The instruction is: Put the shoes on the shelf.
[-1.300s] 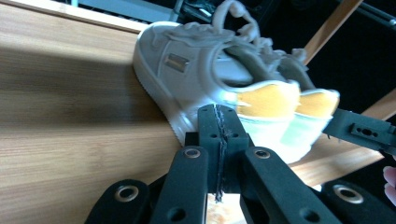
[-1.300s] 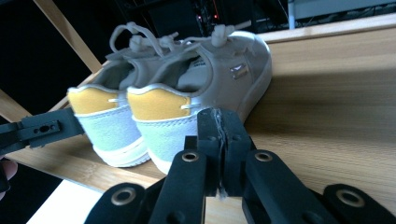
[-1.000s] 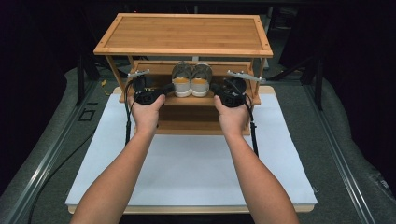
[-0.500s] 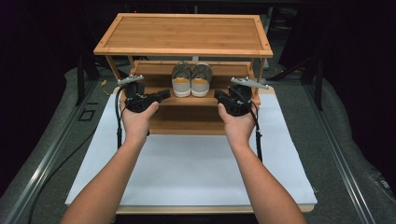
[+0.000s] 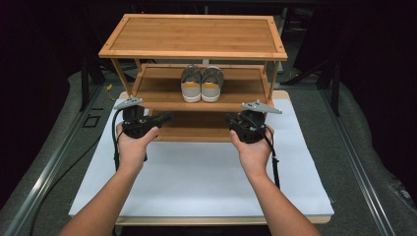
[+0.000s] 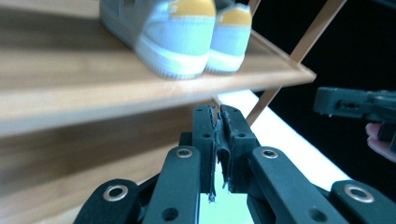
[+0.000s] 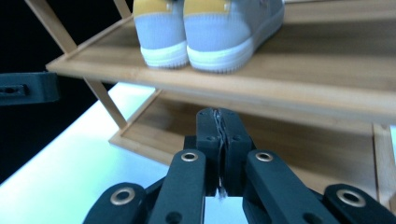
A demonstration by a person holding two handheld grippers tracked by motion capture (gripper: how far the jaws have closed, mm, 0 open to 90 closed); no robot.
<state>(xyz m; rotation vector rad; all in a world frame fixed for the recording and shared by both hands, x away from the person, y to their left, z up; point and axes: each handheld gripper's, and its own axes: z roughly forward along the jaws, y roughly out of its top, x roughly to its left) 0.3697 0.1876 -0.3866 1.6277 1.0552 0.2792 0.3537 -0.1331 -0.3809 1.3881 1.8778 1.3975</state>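
A pair of grey shoes (image 5: 201,83) with yellow heel tabs stands heels-out on the middle shelf of a three-tier bamboo rack (image 5: 194,34). Both hands hold grippers in front of the rack, lower than the shoes and apart from them. My left gripper (image 5: 166,117) is at the lower left. In its own view the left gripper (image 6: 217,114) has just been opening: a narrow slit shows between its pads, nothing in it, below the shoes (image 6: 182,37). My right gripper (image 5: 230,119) is at the lower right. Its pads (image 7: 218,116) press together, empty, under the shoes (image 7: 210,32).
The rack stands at the far end of a white board (image 5: 196,182) on a grey table. The bottom shelf (image 5: 196,132) lies just beyond both grippers. Cables hang from each gripper beside the wrists. The right gripper (image 6: 355,102) shows in the left gripper view.
Both hands have drawn back from beside the shoes, toward the person and a little lower, and spread apart. The shoes stay on the middle shelf.
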